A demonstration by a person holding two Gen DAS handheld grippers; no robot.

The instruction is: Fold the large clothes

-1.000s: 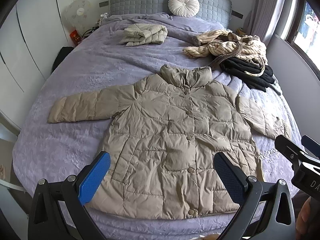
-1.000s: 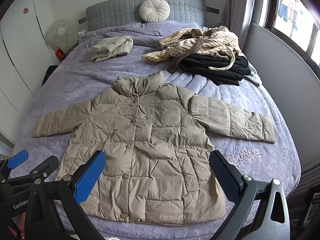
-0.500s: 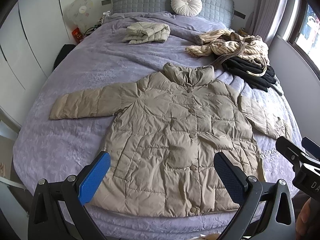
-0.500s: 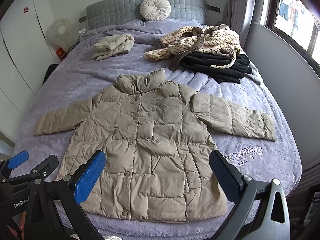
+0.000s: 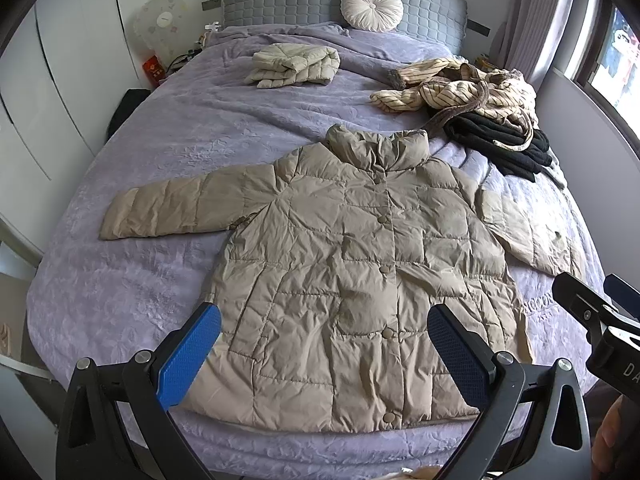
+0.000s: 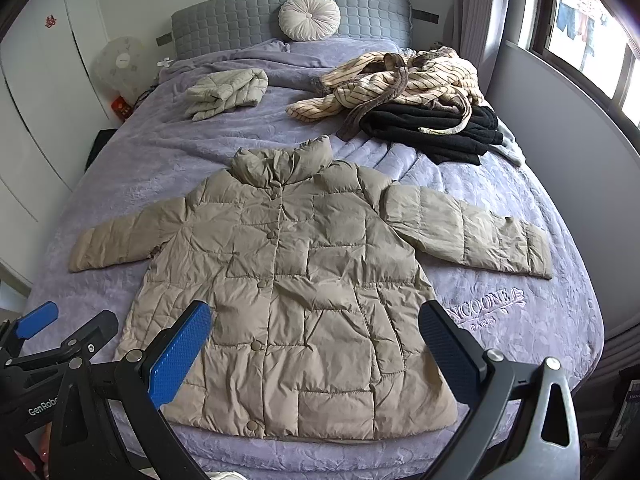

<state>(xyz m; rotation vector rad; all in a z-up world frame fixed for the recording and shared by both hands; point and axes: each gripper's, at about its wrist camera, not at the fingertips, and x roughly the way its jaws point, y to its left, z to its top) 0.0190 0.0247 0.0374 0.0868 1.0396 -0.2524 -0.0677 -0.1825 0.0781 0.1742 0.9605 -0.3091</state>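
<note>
Jacket (image 5: 360, 276) lies spread face up on the bed (image 5: 160, 140), buttoned, collar toward the headboard, hem at the near edge, both sleeves stretched out to the sides. Going from the left: the left sleeve (image 5: 172, 210) points toward the wardrobe side and lies flat; the left tool (image 5: 324, 344) hovers over the hem with its fingers spread wide and nothing between them; the right tool (image 6: 316, 340) hovers beside it, equally wide and empty; the right sleeve (image 6: 468, 232) reaches toward the window side. No fold looks begun yet. To do the first fold well, I judge each tool should pinch a sleeve near its cuff, taking both layers of the puffy fabric, then carry it across the chest so it lies flat and square with the side seam; the slick quilted shell will likely slide and puff back, so pressing the crease down would help. No boxes or baskets are in view; farther up the bed sit a folded jacket (image 5: 294, 64) on the left and a loose pile of clothes (image 5: 476, 108) on the right.
</note>
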